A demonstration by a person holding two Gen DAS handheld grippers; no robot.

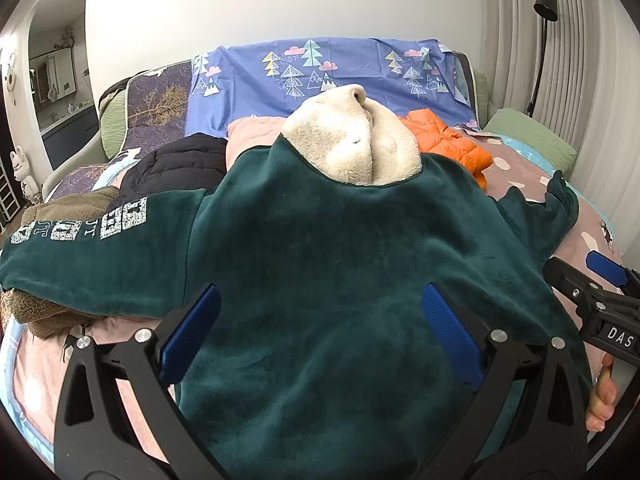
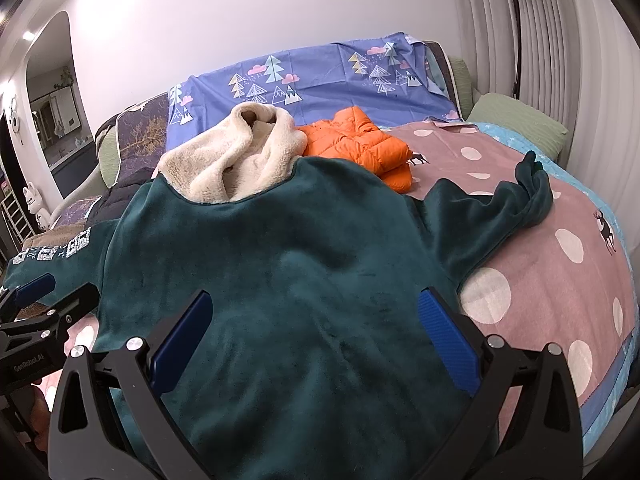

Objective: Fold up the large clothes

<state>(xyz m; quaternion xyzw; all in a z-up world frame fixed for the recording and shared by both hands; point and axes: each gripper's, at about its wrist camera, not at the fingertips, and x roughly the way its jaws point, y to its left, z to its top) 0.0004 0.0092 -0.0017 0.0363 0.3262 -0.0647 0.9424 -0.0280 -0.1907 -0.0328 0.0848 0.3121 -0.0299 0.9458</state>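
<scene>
1. While both tools hover over the bed, the dark green fleece hoodie with a cream sherpa hood (image 1: 320, 248) lies spread flat across the pink polka-dot bedspread (image 2: 560, 280), hood toward the headboard edge.
2. The left gripper (image 1: 320, 332) stands wide apart above the hem, holding nothing.
3. The right gripper (image 2: 312, 332) is likewise spread, empty.
4. One sleeve with white lettering (image 1: 80, 232) reaches the bed's left edge; the other sleeve (image 2: 512, 208) stretches right.
5. An orange puffer jacket (image 2: 360, 144) lies beside the hood.

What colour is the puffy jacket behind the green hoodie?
Bright orange. The puffy jacket shows best in the right wrist view, lying beyond the hoodie.
</scene>
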